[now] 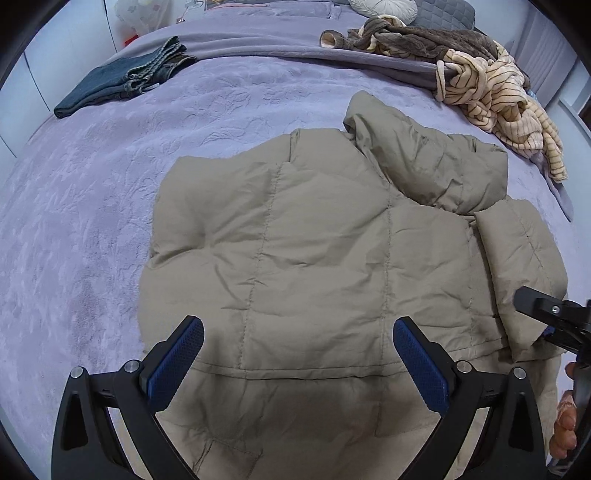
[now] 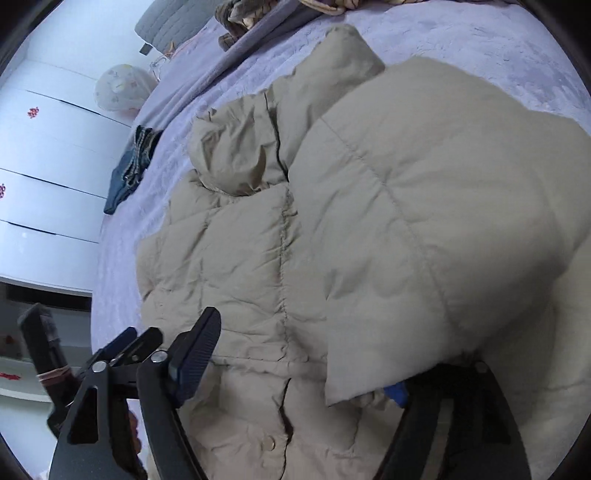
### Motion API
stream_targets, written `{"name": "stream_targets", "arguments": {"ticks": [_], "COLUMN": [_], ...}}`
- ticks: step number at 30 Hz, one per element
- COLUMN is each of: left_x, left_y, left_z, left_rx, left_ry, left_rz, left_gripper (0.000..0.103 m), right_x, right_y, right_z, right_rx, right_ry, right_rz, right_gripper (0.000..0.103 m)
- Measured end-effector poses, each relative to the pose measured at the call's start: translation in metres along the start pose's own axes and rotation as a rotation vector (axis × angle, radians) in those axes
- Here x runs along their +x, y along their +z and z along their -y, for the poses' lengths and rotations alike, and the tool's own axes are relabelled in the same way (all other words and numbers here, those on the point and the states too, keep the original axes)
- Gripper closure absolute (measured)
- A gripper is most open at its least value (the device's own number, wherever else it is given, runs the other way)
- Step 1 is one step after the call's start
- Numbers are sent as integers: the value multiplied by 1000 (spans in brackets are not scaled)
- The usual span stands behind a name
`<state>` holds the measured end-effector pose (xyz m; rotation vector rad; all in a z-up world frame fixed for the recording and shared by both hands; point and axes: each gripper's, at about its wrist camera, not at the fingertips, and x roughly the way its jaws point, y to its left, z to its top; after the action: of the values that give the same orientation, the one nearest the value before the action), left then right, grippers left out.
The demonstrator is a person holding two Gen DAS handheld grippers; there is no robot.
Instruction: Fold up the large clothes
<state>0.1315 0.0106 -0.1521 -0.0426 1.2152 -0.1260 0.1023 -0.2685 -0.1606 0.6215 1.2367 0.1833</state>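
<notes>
- Puffer jacket, khaki: one, on the bed.
- Folded jeans: one pair.
- Brown plush garment: one.
- Striped cream garment: one.
- Round cushion: one.
- Gripper: two, the left gripper and the right gripper.

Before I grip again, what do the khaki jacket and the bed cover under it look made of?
Puffer jacket: thin, smooth woven shell, probably nylon or polyester, matte with a faint sheen; stitched channels bulge as if padded, and the surface shows fine crinkles. Bed cover: soft lavender plush, likely fleece or velvet; it has a fuzzy nap with an embossed leafy pattern.
</notes>
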Motion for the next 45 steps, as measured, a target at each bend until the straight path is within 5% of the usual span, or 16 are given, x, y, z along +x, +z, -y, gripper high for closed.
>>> {"name": "stream_targets", "arguments": {"ticks": [6, 7, 8, 10, 14, 19, 22, 23, 27, 34, 36, 38, 39, 40, 42, 45], "left_x": [5, 5, 4, 1, -6, -3, 3, 5, 17, 56, 62, 68, 69, 66, 49, 26], "left_y": [12, 14, 16, 19, 23, 28, 29, 31, 34, 40, 44, 48, 49, 50, 49, 41], "left_z": [-11, -13, -16, -23, -39, -58, -56, -51, -29, 8, 17, 27, 34, 38, 43, 35], "left_rx": [-59, -67, -75, -92, -124, -246, -275, -265, -213, -151, -144, -126, -104, -85, -44, -17], "left_ry": [-90, -104, -119, -160, -258, -470, -535, -546, -569, -512, -517, -545, -562, -569, -550, -524], "left_rz": [2, 6, 11, 23, 42, 14, -4, -10, -49, -129, -137, -169, -180, -174, -118, -58], "left_gripper": [0, 0, 0, 0, 0, 0, 0, 0, 0, 1, 16, 68, 84, 92, 92, 92], "right_x": [-59, -63, -66, -64, -50, 1, 30, 32, 6, -111, -120, -113, -101, -89, -74, -87], "right_y": [1, 7, 12, 28, 43, 18, -2, -7, -20, -22, -15, -12, -11, -9, -5, 11], "right_z": [48, 57, 63, 56, -10, -86, -94, -90, -47, 91, 133, 168, 181, 192, 194, 163], "right_rx": [233, 287, 314, 295, 25, -230, -240, -223, -106, 205, 329, 453, 519, 584, 634, 460], "right_ry": [-3, 2, 4, 19, 20, 38, 37, 55, 55, -221, -182, -63, 24, 102, 186, 182], "right_rz": [172, 202, 222, 237, 215, 46, -90, -113, -107, 228, 253, 225, 202, 178, 167, 207], "right_gripper": [23, 35, 70, 90, 90, 87, 51, 39, 38, 24, 24, 24, 24, 28, 72, 84]}}
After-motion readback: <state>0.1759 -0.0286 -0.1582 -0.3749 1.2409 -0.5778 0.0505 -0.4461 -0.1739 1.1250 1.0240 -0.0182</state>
